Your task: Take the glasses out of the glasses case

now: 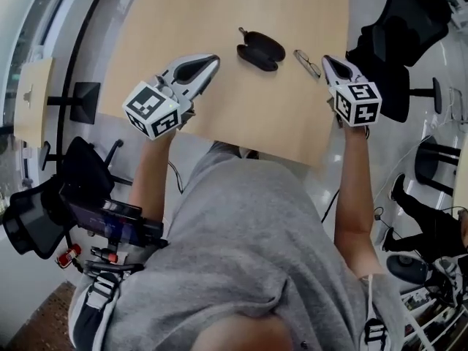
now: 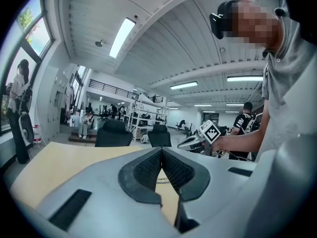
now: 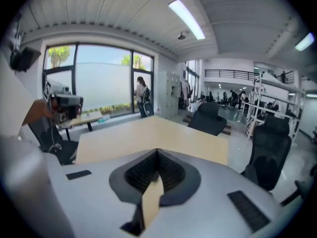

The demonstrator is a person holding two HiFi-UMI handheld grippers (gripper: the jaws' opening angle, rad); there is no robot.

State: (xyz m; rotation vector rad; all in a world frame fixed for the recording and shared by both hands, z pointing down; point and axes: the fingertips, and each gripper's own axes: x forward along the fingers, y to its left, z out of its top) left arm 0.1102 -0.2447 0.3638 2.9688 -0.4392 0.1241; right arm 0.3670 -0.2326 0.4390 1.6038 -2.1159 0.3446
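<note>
Glasses, thin and wire-framed, lay flat on the pale, smooth wooden table just right of the glasses case, close to it but not touching. That case was a dark, glossy, rounded oval shell, and it looked hinged open into two lobes, though the head view was too small to be sure.

Left of the case was the left gripper, a grey moulded plastic body tapering to a blunt point, with a white cube of black square markers at its near end. In the left gripper view its dark ribbed rubber pads met at the tips in a narrow V, with nothing between them.

Right of the case, beyond the glasses, was the right gripper, of the same grey shape, with its own marker cube. The right gripper view showed its black grooved pads pressed together at the front and empty, with only bare tabletop beyond them. Neither gripper touched the case or the glasses.
</note>
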